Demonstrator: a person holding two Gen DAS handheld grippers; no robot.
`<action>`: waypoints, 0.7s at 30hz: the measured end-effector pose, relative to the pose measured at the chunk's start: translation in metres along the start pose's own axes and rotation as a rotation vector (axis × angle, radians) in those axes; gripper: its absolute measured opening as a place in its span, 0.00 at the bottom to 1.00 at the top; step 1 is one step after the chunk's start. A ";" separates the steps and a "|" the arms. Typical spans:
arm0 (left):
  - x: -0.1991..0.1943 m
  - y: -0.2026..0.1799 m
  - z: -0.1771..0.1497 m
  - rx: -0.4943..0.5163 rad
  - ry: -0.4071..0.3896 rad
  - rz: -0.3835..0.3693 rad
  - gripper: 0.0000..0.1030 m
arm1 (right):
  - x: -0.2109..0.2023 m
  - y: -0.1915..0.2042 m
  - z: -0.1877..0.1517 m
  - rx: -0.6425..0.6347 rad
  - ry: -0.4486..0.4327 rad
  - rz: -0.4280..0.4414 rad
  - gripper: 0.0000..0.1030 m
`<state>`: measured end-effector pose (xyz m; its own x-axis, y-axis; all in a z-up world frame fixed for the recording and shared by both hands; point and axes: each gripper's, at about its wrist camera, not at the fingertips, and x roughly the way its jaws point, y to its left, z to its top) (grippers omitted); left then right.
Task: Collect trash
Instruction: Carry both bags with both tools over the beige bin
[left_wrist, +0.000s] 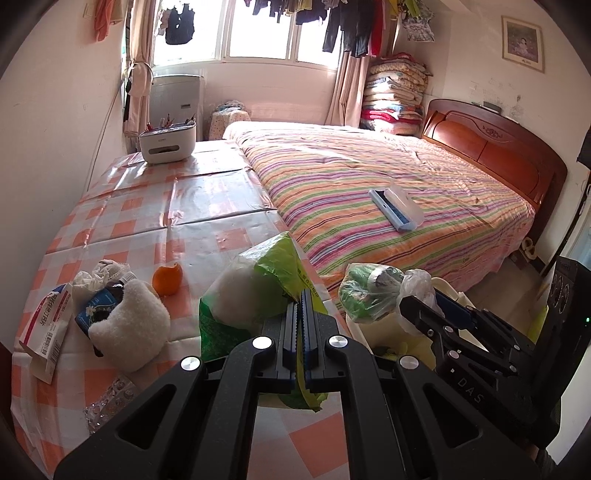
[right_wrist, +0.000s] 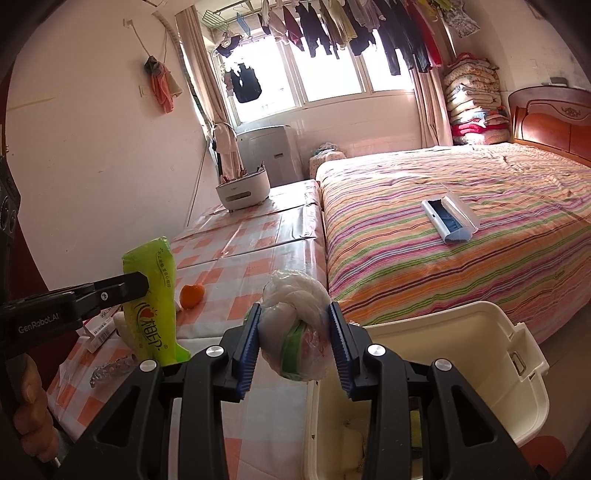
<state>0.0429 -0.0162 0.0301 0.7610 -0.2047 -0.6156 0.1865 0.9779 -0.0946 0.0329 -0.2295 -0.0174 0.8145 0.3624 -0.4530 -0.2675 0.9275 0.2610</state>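
Note:
My left gripper (left_wrist: 301, 295) is shut on a green tissue wrapper (left_wrist: 258, 284), held above the checkered table (left_wrist: 177, 214); it also shows in the right wrist view (right_wrist: 153, 306). My right gripper (right_wrist: 294, 332) is shut on a clear plastic bag bundle (right_wrist: 295, 332) with green inside, held over the near edge of a cream bin (right_wrist: 498, 369). The bundle also shows in the left wrist view (left_wrist: 373, 291). On the table lie an orange peel (left_wrist: 168, 280), a white fluffy piece (left_wrist: 129, 325), a crumpled bag (left_wrist: 99, 273), a medicine box (left_wrist: 48, 328) and a foil blister pack (left_wrist: 107, 406).
A white desk organiser (left_wrist: 168, 144) stands at the table's far end. A striped bed (left_wrist: 369, 192) with a blue and white case (left_wrist: 397, 208) lies right of the table. The bin stands on the floor between table and bed.

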 end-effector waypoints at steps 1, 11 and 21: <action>0.001 -0.002 0.000 0.004 0.001 -0.006 0.02 | -0.001 -0.003 0.000 0.004 -0.002 -0.006 0.34; 0.016 -0.031 -0.007 0.022 0.019 -0.086 0.02 | -0.015 -0.032 -0.001 0.049 -0.014 -0.063 0.34; 0.026 -0.058 -0.013 0.054 0.027 -0.158 0.02 | -0.025 -0.053 -0.003 0.078 -0.024 -0.121 0.34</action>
<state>0.0443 -0.0780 0.0094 0.7028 -0.3535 -0.6174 0.3358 0.9299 -0.1501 0.0250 -0.2870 -0.0226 0.8507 0.2448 -0.4651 -0.1263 0.9542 0.2713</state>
